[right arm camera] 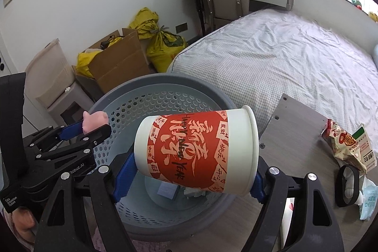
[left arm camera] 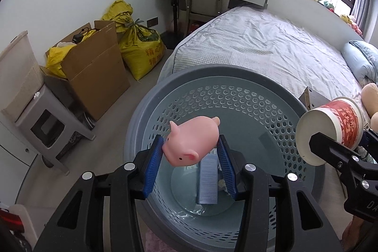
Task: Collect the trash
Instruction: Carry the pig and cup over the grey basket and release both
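Note:
A pink rubber pig (left arm camera: 189, 143) is clamped between the blue pads of my left gripper (left arm camera: 191, 145), hanging over the open grey perforated basket (left arm camera: 236, 100). My right gripper (right arm camera: 189, 169) is shut on a red-and-white paper cup (right arm camera: 196, 152) lying sideways, also above the basket (right arm camera: 151, 96). In the left wrist view the cup (left arm camera: 330, 129) shows at the right edge. In the right wrist view the pig (right arm camera: 95, 122) and the left gripper (right arm camera: 89, 131) appear at the left. A grey box (left arm camera: 208, 183) and crumpled paper lie on the basket's bottom.
A bed (left arm camera: 259, 44) lies behind the basket. A cardboard box (left arm camera: 94, 72), yellow sacks (left arm camera: 139, 49) and a grey stool (left arm camera: 47, 124) stand to the left. Snack wrappers (right arm camera: 347, 145) and a black band (right arm camera: 347, 185) rest on a wooden board (right arm camera: 295, 134) at the right.

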A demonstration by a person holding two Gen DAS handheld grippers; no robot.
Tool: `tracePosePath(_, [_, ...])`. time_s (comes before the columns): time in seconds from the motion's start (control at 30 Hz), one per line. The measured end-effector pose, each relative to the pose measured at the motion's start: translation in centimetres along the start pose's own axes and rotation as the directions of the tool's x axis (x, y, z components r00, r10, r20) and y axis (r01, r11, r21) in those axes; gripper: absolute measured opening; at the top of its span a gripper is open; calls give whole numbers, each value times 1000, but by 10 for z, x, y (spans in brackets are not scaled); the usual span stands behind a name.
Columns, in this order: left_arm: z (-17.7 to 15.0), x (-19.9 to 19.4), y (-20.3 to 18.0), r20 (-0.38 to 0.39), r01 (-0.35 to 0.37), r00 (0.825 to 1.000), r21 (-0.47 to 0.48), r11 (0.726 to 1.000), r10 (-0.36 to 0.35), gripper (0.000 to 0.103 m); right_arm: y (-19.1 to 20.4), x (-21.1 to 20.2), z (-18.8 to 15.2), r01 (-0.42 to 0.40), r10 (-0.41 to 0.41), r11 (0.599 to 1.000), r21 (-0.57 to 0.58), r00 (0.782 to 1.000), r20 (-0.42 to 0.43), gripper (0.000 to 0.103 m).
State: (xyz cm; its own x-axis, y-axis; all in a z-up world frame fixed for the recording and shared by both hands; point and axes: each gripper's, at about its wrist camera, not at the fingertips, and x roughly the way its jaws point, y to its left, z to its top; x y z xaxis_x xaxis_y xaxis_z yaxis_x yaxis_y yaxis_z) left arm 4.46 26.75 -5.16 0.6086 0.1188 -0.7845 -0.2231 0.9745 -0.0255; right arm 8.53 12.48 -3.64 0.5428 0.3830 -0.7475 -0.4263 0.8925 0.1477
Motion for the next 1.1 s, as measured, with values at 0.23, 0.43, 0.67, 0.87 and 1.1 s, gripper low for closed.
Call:
tracePosePath(0.23, [2,4,-3,-4,4,1000,-4,1000,-4,45,-2,7,2,-8,8,1000,-10,1000,-18,76])
tracePosePath(0.43, [4,3,-2,-6,-6,1000,-11,1000,6,53,-2,5,2,-4,4,1000,-10,1000,-11,82])
tracePosePath(0.67, [4,-4,1,10,-19,1000,-23,1000,19,68,-5,-2,4,8,-8,1000,1,1000,16,90])
tracePosePath(0.87, [2,-6,2,2,-17,1000,-36,999,17,71,-6,-3,3,18,-18,1000,8,1000,15,90])
tracePosePath(1.1, [-1,-9,3,-5,-11,1000,-50,999,11,75,-5,-3,0,21,-21,1000,6,1000,6,90])
